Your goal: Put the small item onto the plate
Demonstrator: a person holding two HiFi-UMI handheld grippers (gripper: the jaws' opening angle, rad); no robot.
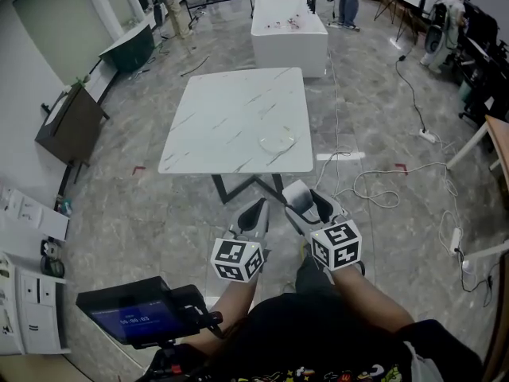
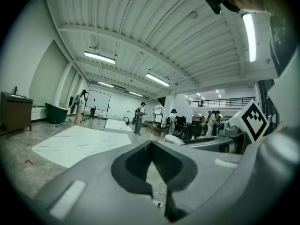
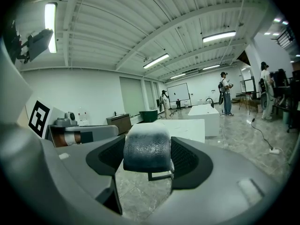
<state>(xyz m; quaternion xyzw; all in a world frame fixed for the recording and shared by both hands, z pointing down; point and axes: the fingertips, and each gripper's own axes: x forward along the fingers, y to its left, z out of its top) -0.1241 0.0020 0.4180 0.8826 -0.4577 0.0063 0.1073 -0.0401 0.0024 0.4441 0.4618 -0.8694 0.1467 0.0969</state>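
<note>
Small item (image 3: 146,150) sits clamped between the jaws of my right gripper (image 3: 147,157). It is a rounded, pale grey block with a speckled face, and the pads press on both of its sides. From the head view the same block (image 1: 297,196) shows at the front of that gripper (image 1: 306,207), held low in front of my body and over the floor (image 1: 135,213), not over the counter (image 1: 231,118).

My left gripper (image 2: 151,154) is clenched with nothing in it. Its jaw tips meet at a point, and through the gap below them I see only floor. It hangs just beside the right one in the head view (image 1: 253,218).

By my reckoning the task is about half done. The grasp is made and looks firm, but the carry and the placing are not yet done. I stand back from the counter, and its near edge lies between me and the goal.

The plate (image 1: 277,142) lies flat near the counter's near right corner. It is clear and hard to read against the marble. As far as I can tell nothing is on it, and the rest of that top looks bare. What is left is to bring the block over the plate, lower it and let it go.
</note>
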